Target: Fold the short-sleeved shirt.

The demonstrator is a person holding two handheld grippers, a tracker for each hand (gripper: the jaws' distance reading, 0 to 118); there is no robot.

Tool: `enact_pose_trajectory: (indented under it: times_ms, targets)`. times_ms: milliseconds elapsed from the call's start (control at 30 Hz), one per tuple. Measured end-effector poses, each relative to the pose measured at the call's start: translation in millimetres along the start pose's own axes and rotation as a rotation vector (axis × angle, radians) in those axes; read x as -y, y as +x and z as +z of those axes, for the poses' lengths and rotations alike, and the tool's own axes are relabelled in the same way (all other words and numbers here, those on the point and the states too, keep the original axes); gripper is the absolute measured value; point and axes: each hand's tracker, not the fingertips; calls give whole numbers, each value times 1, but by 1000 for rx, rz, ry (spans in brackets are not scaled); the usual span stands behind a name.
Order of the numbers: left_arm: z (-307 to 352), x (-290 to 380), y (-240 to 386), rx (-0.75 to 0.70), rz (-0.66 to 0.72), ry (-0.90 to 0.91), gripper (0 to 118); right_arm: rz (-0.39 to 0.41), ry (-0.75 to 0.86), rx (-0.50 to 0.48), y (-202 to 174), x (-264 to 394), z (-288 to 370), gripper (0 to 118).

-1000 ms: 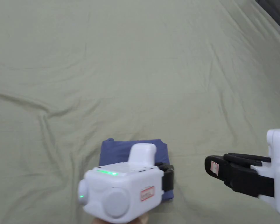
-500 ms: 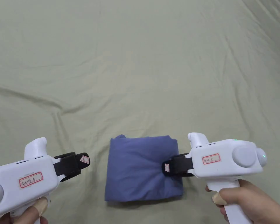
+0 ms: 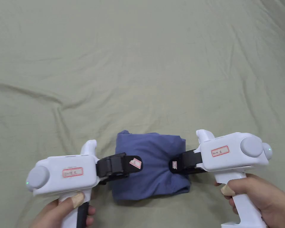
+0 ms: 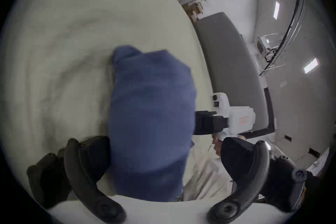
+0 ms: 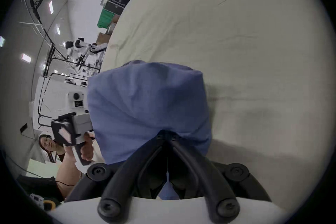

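- The blue shirt (image 3: 152, 164), folded into a compact bundle, is lying on the pale green sheet (image 3: 139, 65) that is covering the worktop, at the near edge, between my two claws.
- My right claw (image 3: 174, 164) is biting the shirt's right edge; in the right gripper view (image 5: 166, 134) its jaws are meeting on a pinch of blue cloth, with fabric puckering around the tips.
- My left claw (image 3: 133, 163) is reaching over the shirt's left edge; in the left gripper view (image 4: 163, 151) its jaws are standing wide apart with the bundle between them, gripping nothing.
- My right hand (image 3: 260, 196) and left hand (image 3: 64, 210) are wrapping the handles.
- The sheet is lying creased, with a long wrinkle running to the left of the shirt.
- Another person (image 5: 47, 142) is sitting beyond the worktop's edge, among shelving and equipment.
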Motion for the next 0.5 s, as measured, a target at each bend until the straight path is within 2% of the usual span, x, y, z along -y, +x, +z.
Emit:
enact_pose_trajectory:
  times_ms: [67,100,133,167,200,267,300,333,367,500]
  targets:
    - [-13,0,4,-27,-37,-25,118,-4,3,-9,3,1,0,4]
    - [-19,1,21,127,-1,-10,118,-10,2,-14,4,1,0,4]
    - [-20,1,23,131,-16,-24,117,-20,2,-22,6,0,0,4]
    - [-18,0,26,167,-18,-47,97,-27,1,-26,8,0,0,4]
    - [-15,0,27,156,-7,-54,35,-32,2,-31,9,0,0,4]
    - [1,-8,22,67,-16,-2,34,-40,7,-38,11,1,1,4]
    - [5,-8,18,70,35,-7,34,-49,11,-74,11,2,3,4]
    - [6,-5,12,138,90,-48,34,-39,12,-66,7,3,4,4]
    - [12,-5,7,0,40,-42,34,0,24,-57,-1,6,6,4]
    - [32,-4,5,-4,59,-13,34,222,110,14,-52,19,20,4]
